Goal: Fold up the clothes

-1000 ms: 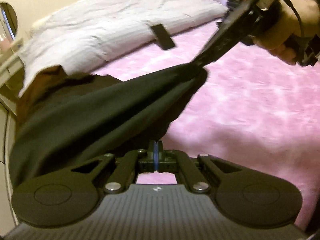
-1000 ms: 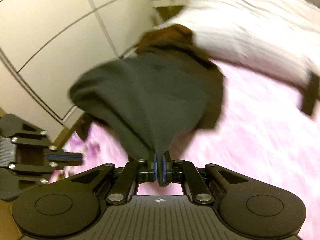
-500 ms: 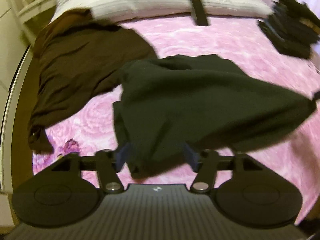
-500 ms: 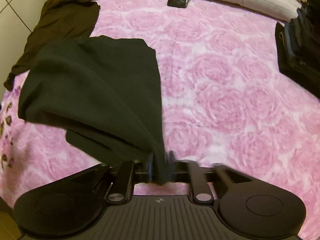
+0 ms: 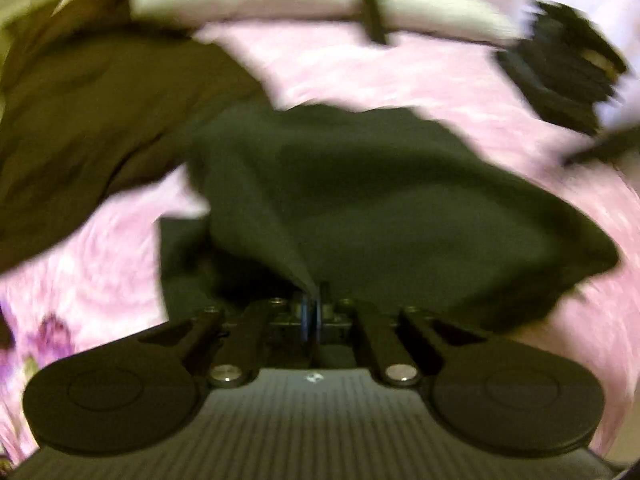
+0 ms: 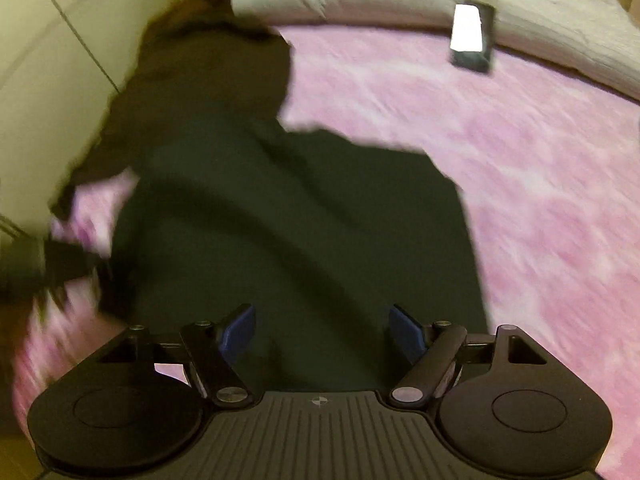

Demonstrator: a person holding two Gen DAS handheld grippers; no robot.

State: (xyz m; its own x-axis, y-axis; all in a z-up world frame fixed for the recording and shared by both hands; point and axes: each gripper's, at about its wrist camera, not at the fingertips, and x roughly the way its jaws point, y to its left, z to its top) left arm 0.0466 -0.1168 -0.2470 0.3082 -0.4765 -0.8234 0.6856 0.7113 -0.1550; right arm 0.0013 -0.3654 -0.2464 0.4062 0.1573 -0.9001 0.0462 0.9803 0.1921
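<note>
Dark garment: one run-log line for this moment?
task: fold clothes | left gripper: shut on dark garment | right gripper: opening, released | surface: pink blanket

No readable text, labels, brands or numbers in either view.

The only mark is a small round emblem, split into light and dark quarters, on the ribbed body of each gripper: on the left gripper (image 5: 311,307) it sits at the top middle of the ribbing, and on the right gripper (image 6: 320,330) in the same spot. Neither carries letters or figures. The dark slab with a bright face (image 6: 471,38) at the edge of the white bedding shows only glare, and blur hides any print elsewhere.
</note>
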